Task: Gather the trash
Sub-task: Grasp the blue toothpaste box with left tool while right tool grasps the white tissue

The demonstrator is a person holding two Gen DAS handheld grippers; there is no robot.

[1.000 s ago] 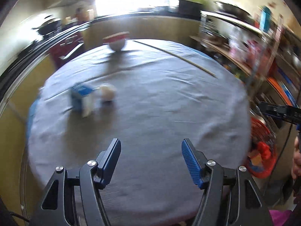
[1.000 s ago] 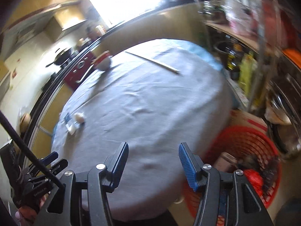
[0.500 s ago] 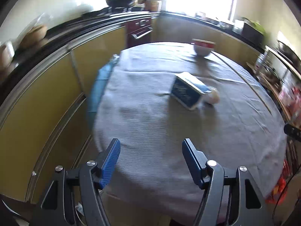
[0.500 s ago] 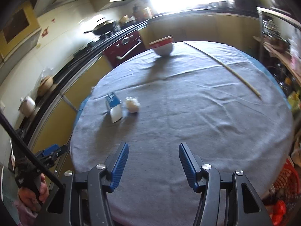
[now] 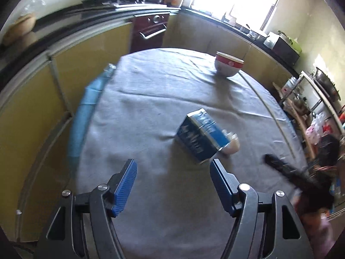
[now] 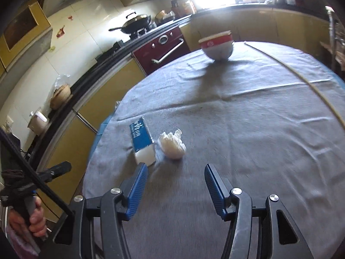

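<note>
The left gripper (image 5: 172, 180) is opening, with nothing between its jaws; the right gripper (image 6: 175, 180) stands wide and empty. Just beyond both, a blue carton (image 6: 141, 135) lies on the grey tablecloth (image 6: 248, 129), touching a crumpled white wad (image 6: 172, 144), perhaps plastic wrap. Farther off stands a red-banded bowl (image 6: 217, 47).
</note>
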